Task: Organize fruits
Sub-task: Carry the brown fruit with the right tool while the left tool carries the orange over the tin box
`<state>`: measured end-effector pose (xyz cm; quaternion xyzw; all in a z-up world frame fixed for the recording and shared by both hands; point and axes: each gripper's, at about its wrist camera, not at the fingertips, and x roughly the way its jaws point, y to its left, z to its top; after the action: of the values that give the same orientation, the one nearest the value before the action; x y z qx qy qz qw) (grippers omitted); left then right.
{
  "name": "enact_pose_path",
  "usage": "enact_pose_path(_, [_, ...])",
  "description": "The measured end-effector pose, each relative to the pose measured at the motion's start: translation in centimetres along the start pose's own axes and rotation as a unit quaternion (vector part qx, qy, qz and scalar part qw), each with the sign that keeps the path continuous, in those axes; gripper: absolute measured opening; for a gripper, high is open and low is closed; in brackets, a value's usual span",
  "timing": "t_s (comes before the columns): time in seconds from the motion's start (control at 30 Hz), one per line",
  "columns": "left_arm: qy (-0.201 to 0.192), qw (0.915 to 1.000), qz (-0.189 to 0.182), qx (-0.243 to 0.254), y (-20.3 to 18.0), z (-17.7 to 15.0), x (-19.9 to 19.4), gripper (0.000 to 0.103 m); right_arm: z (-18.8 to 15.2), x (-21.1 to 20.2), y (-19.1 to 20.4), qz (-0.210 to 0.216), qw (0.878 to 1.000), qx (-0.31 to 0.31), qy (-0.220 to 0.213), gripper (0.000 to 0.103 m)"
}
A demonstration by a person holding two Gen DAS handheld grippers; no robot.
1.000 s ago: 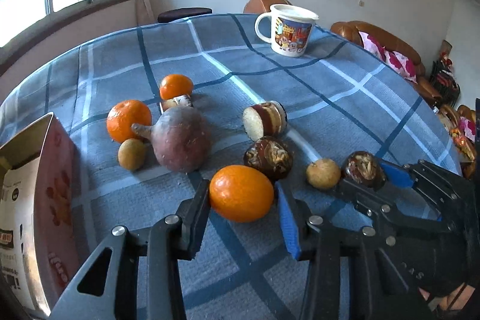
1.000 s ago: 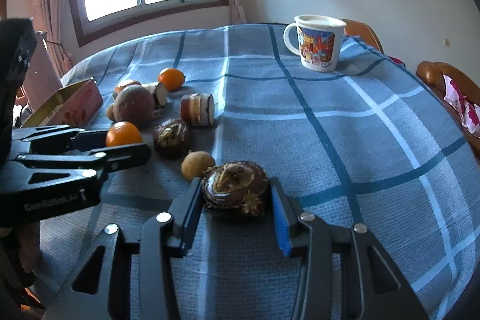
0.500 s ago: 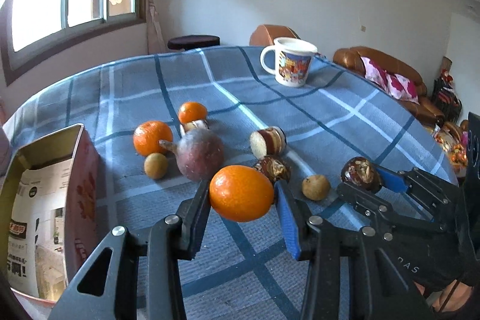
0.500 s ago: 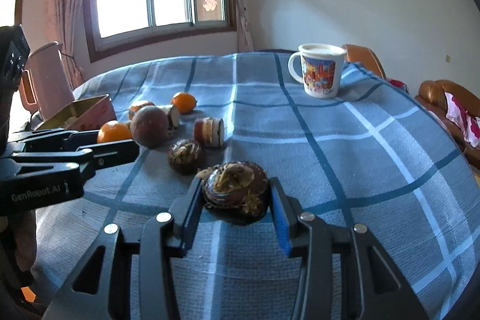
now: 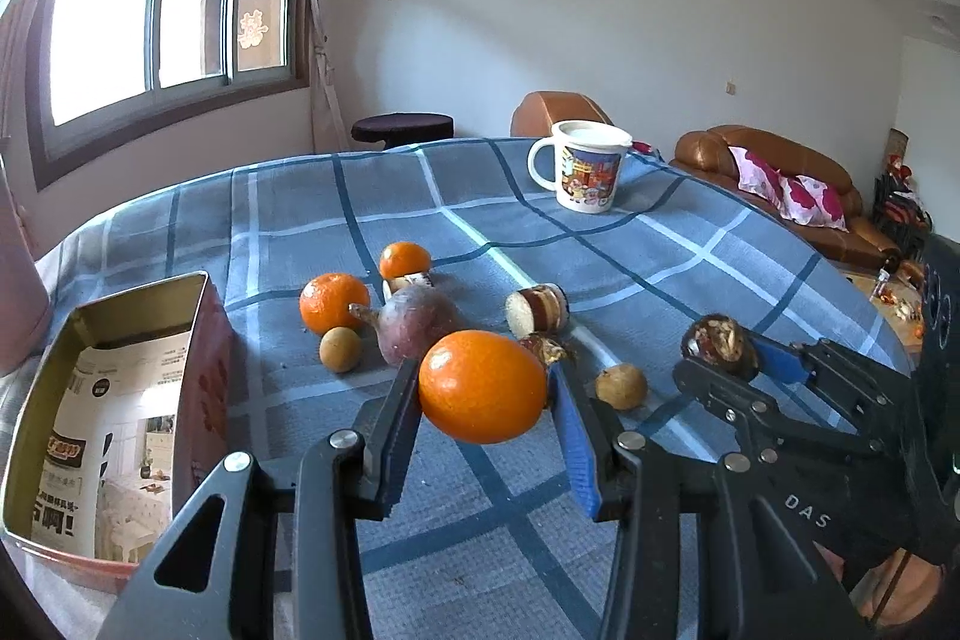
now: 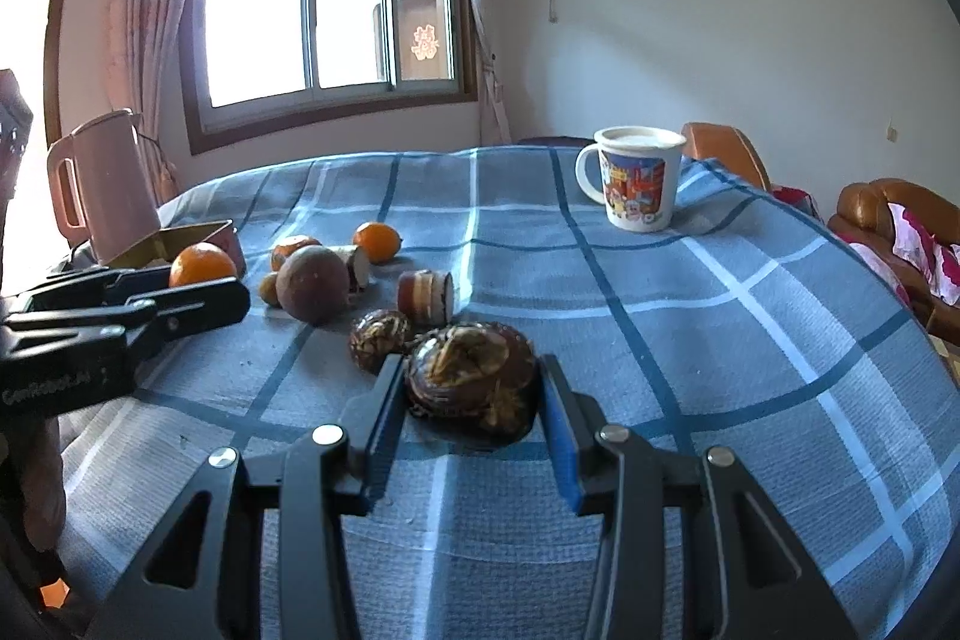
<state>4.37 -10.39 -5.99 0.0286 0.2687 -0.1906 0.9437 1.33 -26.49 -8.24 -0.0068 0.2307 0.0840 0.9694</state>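
My left gripper [image 5: 483, 388] is shut on an orange [image 5: 483, 387] and holds it above the blue checked tablecloth [image 5: 630, 256]. My right gripper [image 6: 471, 388] is shut on a dark brown water chestnut [image 6: 474, 379], also lifted; it shows in the left wrist view [image 5: 717, 343]. On the cloth lie two more oranges [image 5: 334, 301] [image 5: 405, 259], a purple round fruit [image 5: 417, 322], a cut brown piece [image 5: 537, 307], another dark chestnut [image 6: 380, 338] and two small tan fruits [image 5: 340, 349] [image 5: 621, 385]. An open tin box [image 5: 114, 400] stands at the left.
A printed mug [image 5: 585, 172] stands at the far side of the table. A pink kettle [image 6: 102, 184] stands at the table's left edge behind the box. Brown sofas [image 5: 774, 172] stand to the right beyond the table.
Both grippers have risen from the table, each carrying its fruit. The views now sit higher and show more of the room and the box.
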Motion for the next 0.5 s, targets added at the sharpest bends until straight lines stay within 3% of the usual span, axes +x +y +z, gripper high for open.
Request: enact_pose_path(0.5, [-0.015, 0.9996, 0.024, 0.003, 0.6, -0.6, -1.4, 0.045, 0.1, -0.8, 0.5, -0.009, 1.0, -0.011, -0.017, 0.046])
